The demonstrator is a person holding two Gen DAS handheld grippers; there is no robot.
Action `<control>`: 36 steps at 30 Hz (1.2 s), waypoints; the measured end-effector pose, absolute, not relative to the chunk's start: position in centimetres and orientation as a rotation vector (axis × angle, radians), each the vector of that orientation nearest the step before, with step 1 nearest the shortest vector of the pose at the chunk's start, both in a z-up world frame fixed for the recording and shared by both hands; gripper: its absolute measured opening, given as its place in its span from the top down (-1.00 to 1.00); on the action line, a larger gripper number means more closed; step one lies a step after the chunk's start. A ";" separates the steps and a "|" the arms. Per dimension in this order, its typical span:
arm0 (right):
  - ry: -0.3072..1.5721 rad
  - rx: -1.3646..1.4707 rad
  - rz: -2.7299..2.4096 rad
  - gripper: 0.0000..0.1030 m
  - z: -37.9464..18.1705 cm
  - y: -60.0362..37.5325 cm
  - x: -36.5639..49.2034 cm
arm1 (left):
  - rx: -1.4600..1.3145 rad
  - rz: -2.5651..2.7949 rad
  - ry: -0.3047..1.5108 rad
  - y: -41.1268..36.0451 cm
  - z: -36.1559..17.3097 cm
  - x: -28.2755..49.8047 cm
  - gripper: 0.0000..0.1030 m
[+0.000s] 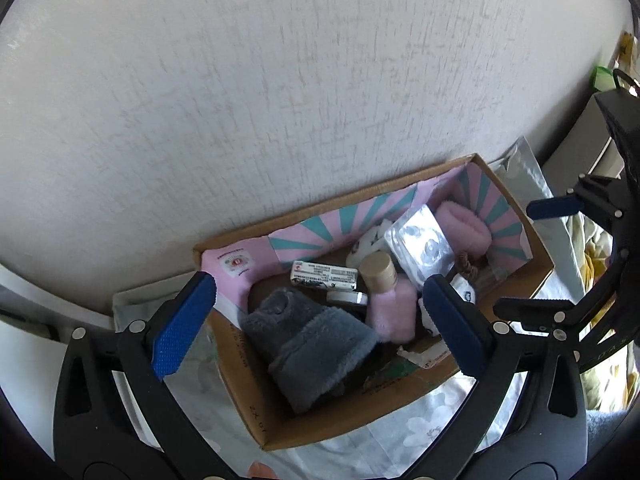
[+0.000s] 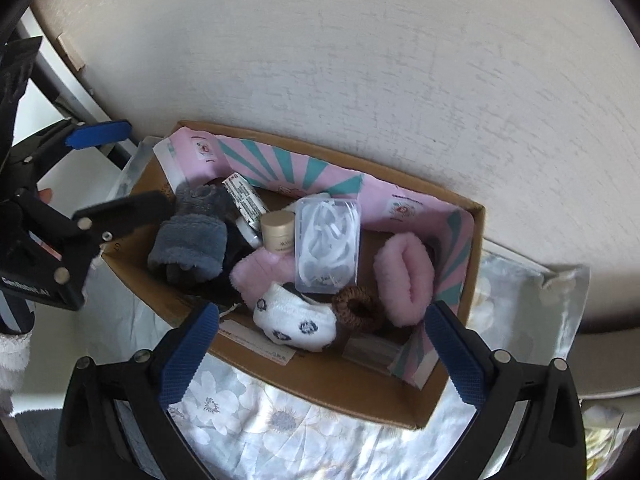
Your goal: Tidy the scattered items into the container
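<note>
Both grippers wide open, nothing held. Left gripper (image 1: 320, 320) and right gripper (image 2: 322, 356) hover above the cardboard box (image 2: 320, 384), which sits on a floral sheet (image 2: 280, 440) against the wall (image 1: 280, 80).

Beneath the right gripper: one dotted white sock (image 2: 294, 318), one brown hair tie (image 2: 356, 306), one clear case (image 2: 328, 246), one pink fuzzy roll (image 2: 404, 280). Toward the left gripper: one grey fleece item (image 2: 188, 246), one gold-capped jar (image 2: 277, 230), one printed tube (image 2: 245, 196), text unreadable.
</note>
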State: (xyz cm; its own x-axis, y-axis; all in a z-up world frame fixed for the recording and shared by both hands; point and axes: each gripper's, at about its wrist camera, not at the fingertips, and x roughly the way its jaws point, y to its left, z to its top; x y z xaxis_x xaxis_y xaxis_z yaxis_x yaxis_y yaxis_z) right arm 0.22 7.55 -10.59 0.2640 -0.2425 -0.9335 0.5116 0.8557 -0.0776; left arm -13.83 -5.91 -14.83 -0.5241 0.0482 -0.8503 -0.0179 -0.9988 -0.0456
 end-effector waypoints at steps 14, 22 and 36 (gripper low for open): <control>1.079 0.303 -0.742 -0.99 -5.5 13.0 -3.8 | -1.354 2.949 -0.213 -4.7 -7.9 -6.9 -1.00; 0.897 0.264 -0.863 -0.99 -0.8 16.4 -7.1 | -1.299 3.057 -0.213 -2.9 -5.2 -1.9 -1.00; 0.845 0.228 -0.968 -0.99 -0.3 19.8 -10.8 | -1.282 3.096 -0.294 -1.6 -4.1 1.8 -1.00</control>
